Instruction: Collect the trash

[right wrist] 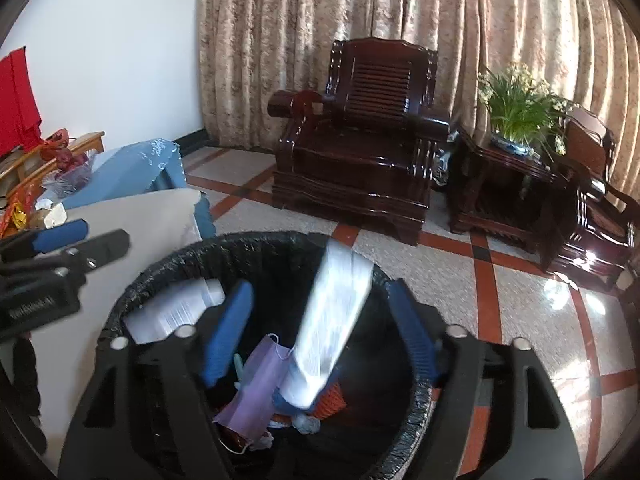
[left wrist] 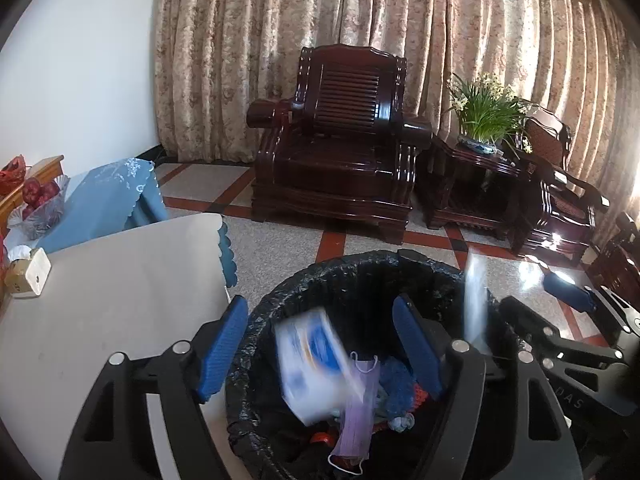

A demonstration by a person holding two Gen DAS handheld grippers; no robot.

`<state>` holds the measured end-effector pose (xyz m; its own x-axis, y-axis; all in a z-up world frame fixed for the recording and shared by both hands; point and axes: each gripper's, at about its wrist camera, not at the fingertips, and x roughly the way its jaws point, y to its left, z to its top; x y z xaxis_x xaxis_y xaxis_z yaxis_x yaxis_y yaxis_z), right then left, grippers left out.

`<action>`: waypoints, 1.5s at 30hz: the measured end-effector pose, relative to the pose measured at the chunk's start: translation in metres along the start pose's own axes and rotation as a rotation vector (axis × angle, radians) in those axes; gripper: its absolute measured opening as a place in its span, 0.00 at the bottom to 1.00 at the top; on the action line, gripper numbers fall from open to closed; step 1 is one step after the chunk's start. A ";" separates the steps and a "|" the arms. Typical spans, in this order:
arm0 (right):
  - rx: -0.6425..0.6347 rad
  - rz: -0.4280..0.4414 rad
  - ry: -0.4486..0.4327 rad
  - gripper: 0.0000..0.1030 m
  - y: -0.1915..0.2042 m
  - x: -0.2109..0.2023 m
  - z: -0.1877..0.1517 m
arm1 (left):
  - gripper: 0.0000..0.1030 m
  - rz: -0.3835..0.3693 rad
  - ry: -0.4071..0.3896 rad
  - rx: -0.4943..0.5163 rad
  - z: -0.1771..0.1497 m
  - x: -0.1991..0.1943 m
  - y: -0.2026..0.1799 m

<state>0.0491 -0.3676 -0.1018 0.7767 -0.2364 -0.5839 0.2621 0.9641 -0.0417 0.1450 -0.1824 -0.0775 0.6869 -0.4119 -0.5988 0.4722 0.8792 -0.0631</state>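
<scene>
Both hand-held grippers are held over the bin (left wrist: 360, 268). Left hand-held gripper (left wrist: 320, 350): jaws apart, a blurred blue-and-white packet (left wrist: 312, 364) seen between them, untouched, inside the bin. Right hand-held gripper (right wrist: 320, 330): jaws apart, a blurred white bottle (right wrist: 332, 320) seen between them, unclamped. A purple mask (right wrist: 256, 392) is seen among the bin's trash.

Black bag lines the trash bin (left wrist: 320, 280), and inside it there's a lilac face mask (right wrist: 256, 392) plus a white and blue blurred carton (left wrist: 312, 364). Behind the bin: dark reddish-brown armchair (left wrist: 340, 140), beige floral curtains (left wrist: 460, 40), speckled floor (right wrist: 528, 320) with red and black stripes
</scene>
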 end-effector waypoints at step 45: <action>-0.002 0.268 -0.053 0.95 0.076 -0.129 0.072 | 0.91 0.198 -0.165 -0.040 0.004 -0.175 0.059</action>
<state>0.0100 -0.2725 0.0284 0.8471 0.0215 -0.5309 0.0416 0.9934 0.1067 0.0549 -0.0597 0.0261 0.8463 -0.2616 -0.4640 0.2996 0.9540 0.0088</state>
